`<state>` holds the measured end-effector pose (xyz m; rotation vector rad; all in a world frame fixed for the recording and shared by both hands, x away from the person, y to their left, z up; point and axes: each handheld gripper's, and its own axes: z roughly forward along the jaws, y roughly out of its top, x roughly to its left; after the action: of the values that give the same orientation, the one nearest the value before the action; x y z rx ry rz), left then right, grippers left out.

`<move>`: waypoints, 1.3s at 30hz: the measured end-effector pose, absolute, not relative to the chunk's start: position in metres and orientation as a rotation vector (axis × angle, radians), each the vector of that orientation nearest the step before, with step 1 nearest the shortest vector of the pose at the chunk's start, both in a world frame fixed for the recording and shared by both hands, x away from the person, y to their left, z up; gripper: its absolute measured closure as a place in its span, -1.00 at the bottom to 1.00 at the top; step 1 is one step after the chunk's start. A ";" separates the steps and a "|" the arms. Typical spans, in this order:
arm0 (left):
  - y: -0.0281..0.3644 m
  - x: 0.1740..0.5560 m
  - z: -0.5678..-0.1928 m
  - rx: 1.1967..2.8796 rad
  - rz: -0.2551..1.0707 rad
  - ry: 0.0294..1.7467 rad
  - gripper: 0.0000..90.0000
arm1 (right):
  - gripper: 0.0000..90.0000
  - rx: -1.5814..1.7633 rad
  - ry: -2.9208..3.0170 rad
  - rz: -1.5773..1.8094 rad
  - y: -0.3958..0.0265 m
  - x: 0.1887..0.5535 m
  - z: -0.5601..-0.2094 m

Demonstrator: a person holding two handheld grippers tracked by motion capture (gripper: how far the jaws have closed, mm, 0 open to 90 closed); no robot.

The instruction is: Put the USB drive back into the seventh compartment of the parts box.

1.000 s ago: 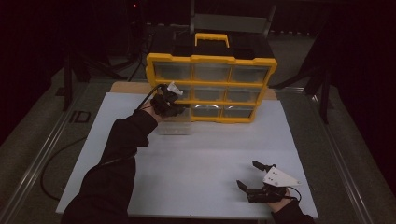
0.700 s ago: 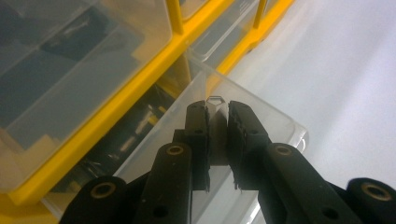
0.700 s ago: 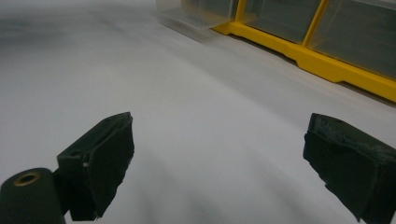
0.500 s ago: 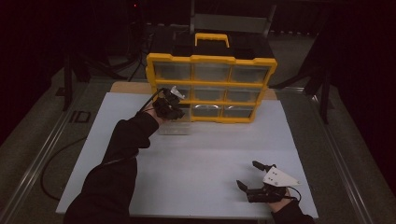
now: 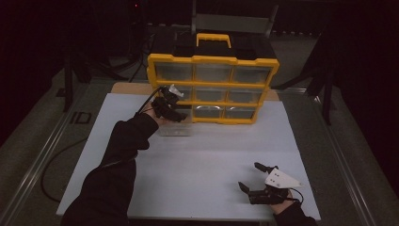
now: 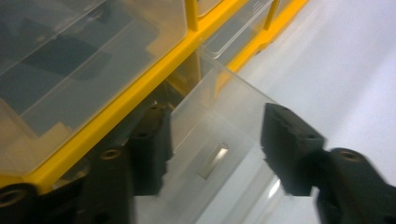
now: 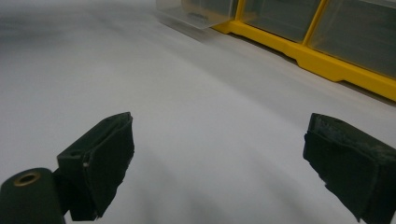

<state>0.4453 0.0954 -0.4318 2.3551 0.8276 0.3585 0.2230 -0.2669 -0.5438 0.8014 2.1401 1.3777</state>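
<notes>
High view: the yellow drawer cabinet [image 5: 214, 89] stands at the far edge of the white desk [image 5: 202, 155]; its bottom-left clear drawer [image 5: 175, 128] is pulled out onto the desk, and wide bare desk lies in front of it toward the near edge; the left tool [image 5: 175, 113] sits at the drawer's front, where it also was a second ago, forearm stretched forward from the bottom left; its jaws have just been opening; the right tool [image 5: 250, 178] rests low near the near right corner, unmoved, jaws spread wide on nothing.

Left gripper view: the left tool [image 6: 215, 140] straddles the clear drawer [image 6: 219, 116] front, pads apart and off the plastic, the handle slot between them; the yellow frame runs just beside the left jaw.

Right gripper view: the right tool [image 7: 217, 158] gapes over bare desk; the drawer [image 7: 196, 14] and cabinet [image 7: 322, 42] lie well apart ahead.
</notes>
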 end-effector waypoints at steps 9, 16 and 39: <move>0.100 0.437 -0.425 2.367 0.338 0.811 -0.59 | -0.81 0.803 2.136 1.376 -0.267 0.223 -0.544; 0.102 0.431 -0.421 2.354 0.308 0.781 -0.96 | -0.81 0.802 2.135 1.378 -0.267 0.223 -0.543; 0.112 0.413 -0.420 2.285 0.301 0.717 -0.99 | -0.81 0.796 2.138 1.384 -0.264 0.225 -0.543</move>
<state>0.4128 0.1125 -0.4197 2.2848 0.7171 0.3006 0.2255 -0.2644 -0.5429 0.7964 2.1385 1.3844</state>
